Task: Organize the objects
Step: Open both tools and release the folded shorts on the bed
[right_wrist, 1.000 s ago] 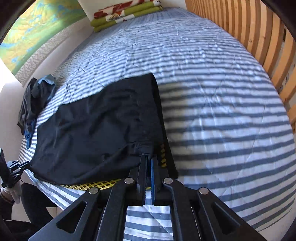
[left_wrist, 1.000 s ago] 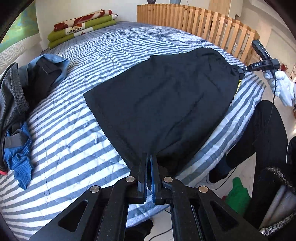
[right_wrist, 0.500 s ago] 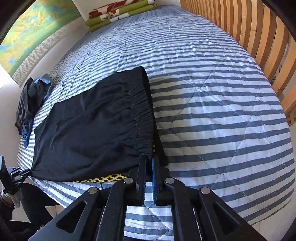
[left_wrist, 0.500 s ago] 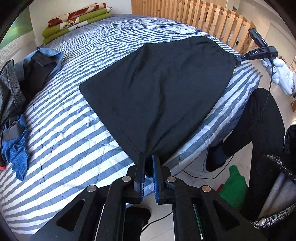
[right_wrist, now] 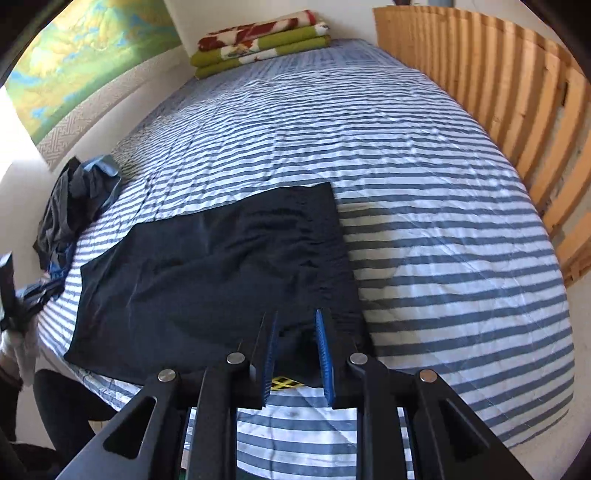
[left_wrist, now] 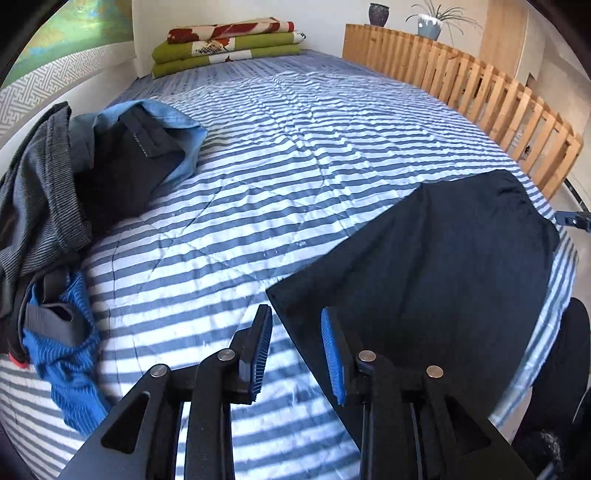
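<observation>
Both your tongs are apart w/ nothing in them: left gripper [left_wrist: 295, 347] sits over the near corner of the black shorts [left_wrist: 436, 280], right gripper [right_wrist: 295, 354] over the gathered waistband end. Shorts lie flat on the striped quilt [right_wrist: 424, 155], near its edge. Thin, limp, prob. light fabric; it'll sag and crease. Pinch hem corners or waistband, not mid-cloth. Pile of clothes [left_wrist: 74, 192] sits well apart.

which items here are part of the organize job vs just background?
In play:
- black garment, spread flat at the bed's near edge
- heap of unsorted clothes, likely next
- left gripper and right gripper, both open

Background:
- striped bedspread
- folded blankets
- wooden slat rail
- potted plants
</observation>
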`<state>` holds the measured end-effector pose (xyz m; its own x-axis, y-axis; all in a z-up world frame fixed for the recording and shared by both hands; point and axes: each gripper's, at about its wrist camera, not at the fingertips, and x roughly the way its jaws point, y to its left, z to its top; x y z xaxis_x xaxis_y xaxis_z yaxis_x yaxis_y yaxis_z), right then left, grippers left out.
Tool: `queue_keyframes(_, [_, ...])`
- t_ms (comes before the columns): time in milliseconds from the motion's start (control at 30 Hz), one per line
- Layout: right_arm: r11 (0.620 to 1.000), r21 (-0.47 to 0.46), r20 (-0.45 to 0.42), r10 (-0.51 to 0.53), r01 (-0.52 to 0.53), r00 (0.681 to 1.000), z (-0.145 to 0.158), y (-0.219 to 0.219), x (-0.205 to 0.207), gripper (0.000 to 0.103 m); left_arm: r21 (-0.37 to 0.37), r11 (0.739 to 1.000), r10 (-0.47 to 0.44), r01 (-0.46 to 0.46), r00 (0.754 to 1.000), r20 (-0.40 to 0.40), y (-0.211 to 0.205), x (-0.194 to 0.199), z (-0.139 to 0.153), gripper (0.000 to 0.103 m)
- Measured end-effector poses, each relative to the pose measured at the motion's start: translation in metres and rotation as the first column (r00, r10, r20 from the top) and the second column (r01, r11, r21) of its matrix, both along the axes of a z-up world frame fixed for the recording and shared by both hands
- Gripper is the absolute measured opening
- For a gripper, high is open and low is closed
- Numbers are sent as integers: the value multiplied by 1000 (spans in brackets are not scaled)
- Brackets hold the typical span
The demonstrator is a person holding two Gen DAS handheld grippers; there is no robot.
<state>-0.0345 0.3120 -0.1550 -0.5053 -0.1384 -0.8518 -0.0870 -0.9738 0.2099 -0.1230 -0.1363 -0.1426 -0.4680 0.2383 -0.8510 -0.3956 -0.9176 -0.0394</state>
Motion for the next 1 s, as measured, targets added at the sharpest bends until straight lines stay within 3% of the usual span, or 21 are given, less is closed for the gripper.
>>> queue_keyframes(100, [994, 50, 20, 94, -95, 995, -9, -37, -13, 19, -4, 1000, 14, -14, 999, 31, 6, -24, -18, 40])
queue_keyframes(167, [988, 77, 50, 131, -134, 990, -21, -53, -20, 19, -34, 999, 1, 0, 1000, 19, 10, -29, -26, 27])
queue_keyframes(200, [987, 79, 68, 138, -143, 988, -29, -57, -22, 19, -75, 997, 11, -11, 1000, 11, 12, -33, -31, 19])
queue_keyframes(367, [988, 110, 182, 87, -108, 980, -65, -48, -22, 19, -61, 997, 48, -46, 998, 32, 8, -42, -39, 19])
queue_keyframes(467, [995, 69, 183, 62, -76, 981, -68, -34, -16, 19, -68, 997, 47, -46, 999, 25, 6, -40, -34, 21])
queue_keyframes(633, [996, 62, 131, 56, -64, 990, -46, -41, -7, 19, -7, 997, 73, -73, 997, -32, -5, -19, 6, 20])
queue_keyframes(800, [994, -1, 45, 111, -111, 993, -23, -69, -1, 24, 66, 994, -85, 87, 996, -31, 29, 42, 29, 20])
queue_keyframes(900, [986, -17, 21, 169, -169, 985, -21, -88, -2, 25, 94, 976, -202, 198, 979, 31, 60, 76, 15, 20])
queue_keyframes(1000, [980, 4, 27, 201, -201, 979, -29, -110, -7, 25, 64, 962, -269, 264, 960, 74, 86, 103, -10, 20])
